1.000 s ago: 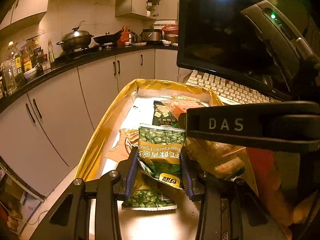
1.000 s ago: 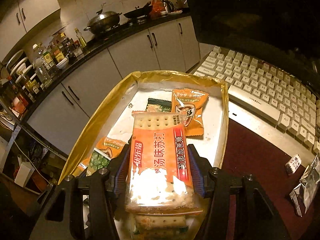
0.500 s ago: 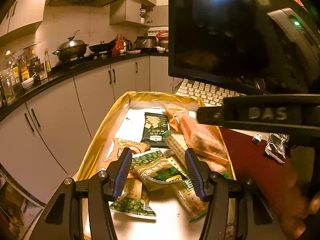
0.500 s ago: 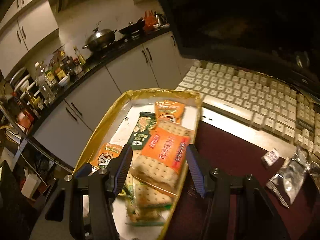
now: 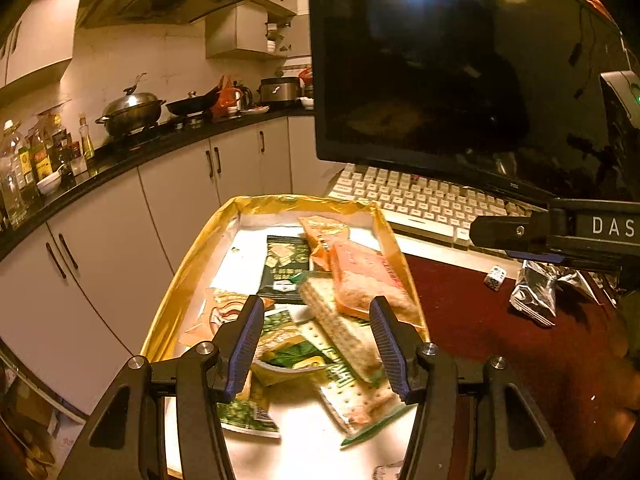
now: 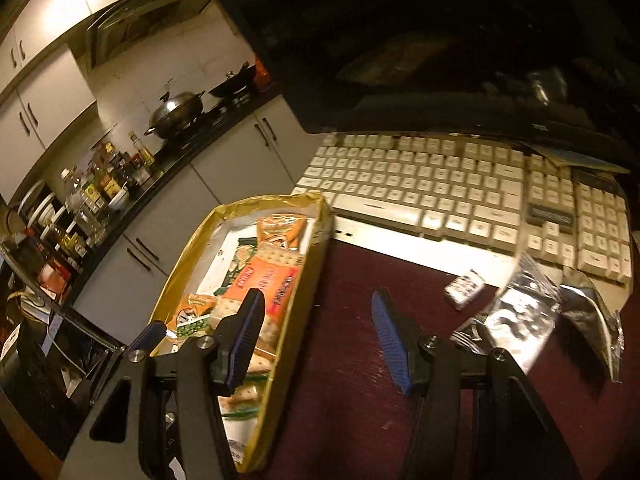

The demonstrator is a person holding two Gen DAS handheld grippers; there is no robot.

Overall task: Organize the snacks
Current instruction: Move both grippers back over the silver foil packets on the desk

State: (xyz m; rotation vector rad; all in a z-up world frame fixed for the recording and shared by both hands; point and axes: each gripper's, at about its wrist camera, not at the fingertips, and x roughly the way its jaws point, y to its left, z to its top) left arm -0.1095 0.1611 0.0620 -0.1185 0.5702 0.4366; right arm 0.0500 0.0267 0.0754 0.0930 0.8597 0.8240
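Gold-lined tray (image 5: 188,276) holds the snack packets; we see only the right view's silver packets (image 6: 524,320) fully. Left gripper (image 5: 316,342) has released its pea packet (image 5: 288,354); right gripper (image 6: 320,338), emptied of crackers (image 6: 268,280), hovers spread over the table.

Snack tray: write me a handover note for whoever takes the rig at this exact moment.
Left gripper: open, empty, above the tray.
Right gripper: open, empty, over the dark red table beside the tray.
In the tray: orange cracker pack on top, green pea packets, a dark green packet, orange packets.
Left: silver foil packets and a small white packet lie on the table by the keyboard.
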